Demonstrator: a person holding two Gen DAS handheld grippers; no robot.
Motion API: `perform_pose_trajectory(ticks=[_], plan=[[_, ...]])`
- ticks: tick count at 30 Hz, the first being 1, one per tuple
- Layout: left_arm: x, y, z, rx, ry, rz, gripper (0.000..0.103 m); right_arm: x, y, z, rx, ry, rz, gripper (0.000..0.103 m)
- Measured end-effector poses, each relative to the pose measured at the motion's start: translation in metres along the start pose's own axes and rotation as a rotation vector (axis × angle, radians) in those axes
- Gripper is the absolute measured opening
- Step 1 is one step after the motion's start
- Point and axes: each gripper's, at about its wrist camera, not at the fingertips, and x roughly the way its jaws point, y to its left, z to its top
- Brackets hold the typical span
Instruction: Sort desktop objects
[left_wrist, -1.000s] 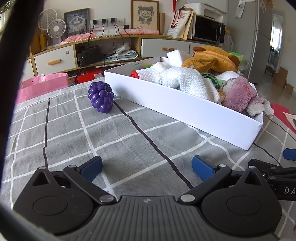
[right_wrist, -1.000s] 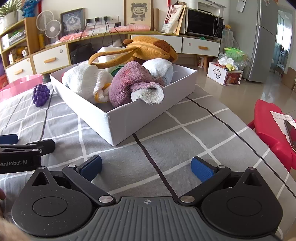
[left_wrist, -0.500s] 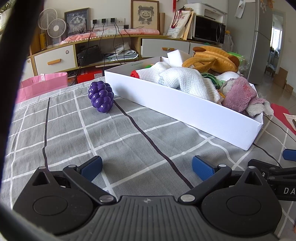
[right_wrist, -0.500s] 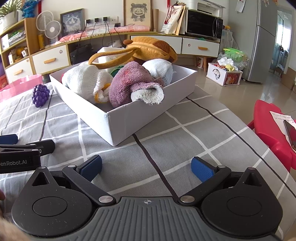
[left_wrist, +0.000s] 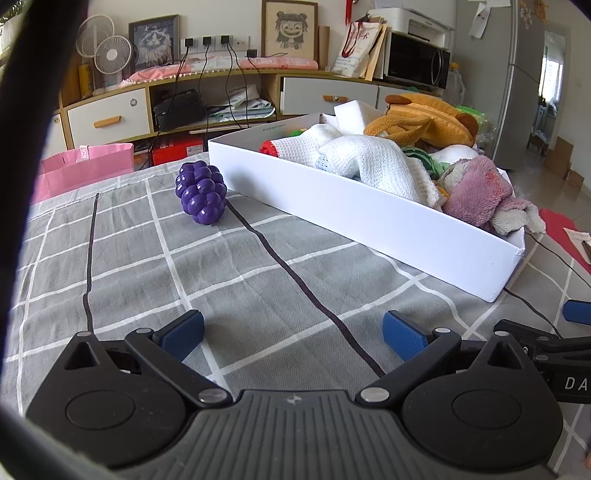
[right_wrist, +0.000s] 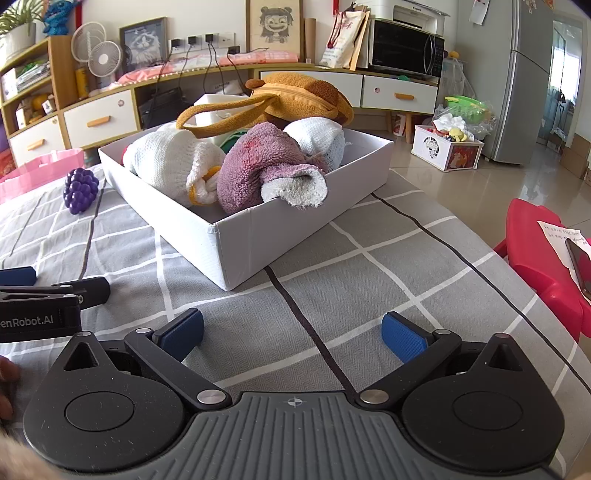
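A purple toy grape bunch (left_wrist: 201, 192) lies on the grey checked cloth, just left of a white box (left_wrist: 369, 218); it also shows in the right wrist view (right_wrist: 80, 190). The box (right_wrist: 236, 240) holds white knitted cloths (right_wrist: 166, 166), a pink towel (right_wrist: 258, 173) and a tan plush bag (right_wrist: 295, 99). My left gripper (left_wrist: 293, 334) is open and empty, low over the cloth, well short of the grapes. My right gripper (right_wrist: 291, 332) is open and empty in front of the box's near corner.
A pink paper bag (left_wrist: 88, 166) stands beyond the table's far left edge. A red stool (right_wrist: 543, 251) with a note and phone stands to the right of the table. Cabinets and drawers line the back wall. A thin black cable (left_wrist: 546, 251) lies right of the box.
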Motion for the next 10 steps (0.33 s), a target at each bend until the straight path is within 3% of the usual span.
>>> perform_pose_trajectory(ticks=[10], plan=[[0.0002,0.0008,0.0005,0.001,0.001,-0.001,0.102,0.0001,0.0002,0.0001,0.000,0.000,0.000,0.103]])
